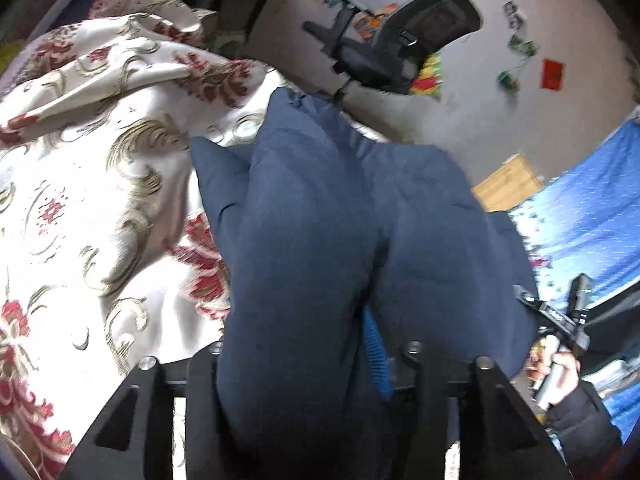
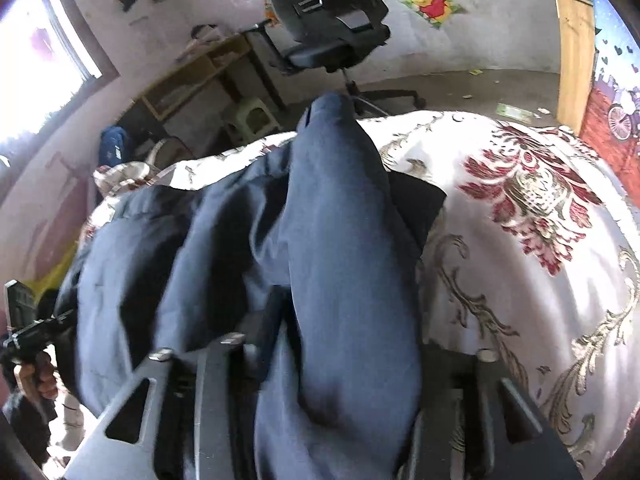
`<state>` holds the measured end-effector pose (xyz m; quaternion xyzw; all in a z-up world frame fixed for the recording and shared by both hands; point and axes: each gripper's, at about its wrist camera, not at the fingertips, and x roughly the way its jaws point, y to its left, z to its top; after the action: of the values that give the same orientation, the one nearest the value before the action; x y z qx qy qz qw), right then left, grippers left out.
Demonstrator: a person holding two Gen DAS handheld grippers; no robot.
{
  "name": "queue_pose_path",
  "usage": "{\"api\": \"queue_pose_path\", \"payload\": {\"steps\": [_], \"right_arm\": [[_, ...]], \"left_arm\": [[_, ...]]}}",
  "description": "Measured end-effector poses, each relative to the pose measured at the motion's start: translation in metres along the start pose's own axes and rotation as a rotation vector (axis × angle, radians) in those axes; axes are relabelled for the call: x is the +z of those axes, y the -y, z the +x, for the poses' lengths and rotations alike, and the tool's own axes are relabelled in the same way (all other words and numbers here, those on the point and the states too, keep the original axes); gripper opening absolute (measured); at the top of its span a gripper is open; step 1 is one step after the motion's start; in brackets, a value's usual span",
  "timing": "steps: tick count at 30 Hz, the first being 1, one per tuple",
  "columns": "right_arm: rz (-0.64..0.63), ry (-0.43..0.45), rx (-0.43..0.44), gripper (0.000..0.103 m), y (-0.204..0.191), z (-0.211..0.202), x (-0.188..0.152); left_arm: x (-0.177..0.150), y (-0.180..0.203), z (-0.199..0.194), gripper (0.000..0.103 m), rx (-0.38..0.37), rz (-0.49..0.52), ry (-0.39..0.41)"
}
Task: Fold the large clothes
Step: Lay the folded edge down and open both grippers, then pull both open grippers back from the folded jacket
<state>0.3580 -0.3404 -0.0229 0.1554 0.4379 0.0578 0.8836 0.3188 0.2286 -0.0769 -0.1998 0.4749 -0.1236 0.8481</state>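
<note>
Over floral bedspread [image 2: 520, 208]: your left gripper [image 1: 304, 360] pinching navy garment [image 1: 320, 220], your right gripper [image 2: 328, 352] pinching same cloth, folds raised; office chair [image 2: 332, 40] behind

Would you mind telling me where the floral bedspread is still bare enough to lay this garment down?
Free: the floral bedspread right of the navy padded garment, and its left stretch below the rumpled folds. Crowded: the middle, under the garment both jaws grip.
</note>
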Motion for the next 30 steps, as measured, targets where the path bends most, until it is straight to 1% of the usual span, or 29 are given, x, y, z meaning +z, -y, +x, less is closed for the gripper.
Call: {"api": "queue_pose_path", "payload": {"steps": [1,3,4,5,6,7,10,12,15,19,21,23,26,30], "right_arm": [[-0.006,0.003,-0.018,0.059,-0.001,-0.001,-0.002],[-0.027,0.017,-0.055,0.066,-0.005,-0.006,-0.005],[-0.039,0.025,-0.071,0.07,-0.008,-0.008,-0.006],[-0.055,0.042,-0.098,0.081,-0.012,-0.012,-0.008],[-0.07,0.067,-0.121,0.087,-0.014,-0.018,-0.01],[-0.082,0.092,-0.139,0.092,-0.017,-0.024,-0.01],[-0.115,0.146,-0.165,0.093,-0.027,-0.043,-0.009],[-0.128,0.178,-0.17,0.093,-0.031,-0.057,-0.009],[-0.141,0.215,-0.165,0.095,-0.04,-0.075,-0.012],[-0.163,0.274,-0.156,0.097,-0.051,-0.101,-0.02],[-0.171,0.304,-0.141,0.098,-0.057,-0.116,-0.022],[-0.183,0.334,-0.133,0.098,-0.063,-0.128,-0.027],[-0.213,0.398,-0.124,0.099,-0.077,-0.151,-0.036],[-0.233,0.453,-0.104,0.099,-0.089,-0.178,-0.044]], "left_arm": [[-0.002,0.001,0.001,0.052,0.026,-0.003,-0.002],[-0.006,0.002,-0.002,0.07,0.086,-0.006,0.017],[-0.01,0.005,-0.006,0.073,0.121,-0.005,0.031],[-0.013,0.008,-0.009,0.081,0.16,0.0,0.047],[-0.016,0.012,-0.013,0.089,0.202,0.012,0.063],[-0.019,0.016,-0.017,0.091,0.231,0.029,0.082],[-0.026,0.029,-0.032,0.095,0.28,0.072,0.138],[-0.031,0.039,-0.043,0.102,0.301,0.083,0.186],[-0.04,0.053,-0.059,0.103,0.325,0.107,0.255],[-0.054,0.081,-0.079,0.103,0.397,0.162,0.345],[-0.061,0.093,-0.088,0.103,0.416,0.188,0.385],[-0.07,0.107,-0.1,0.103,0.438,0.208,0.449],[-0.084,0.127,-0.119,0.103,0.436,0.229,0.531],[-0.101,0.15,-0.139,0.103,0.422,0.266,0.605]]}}
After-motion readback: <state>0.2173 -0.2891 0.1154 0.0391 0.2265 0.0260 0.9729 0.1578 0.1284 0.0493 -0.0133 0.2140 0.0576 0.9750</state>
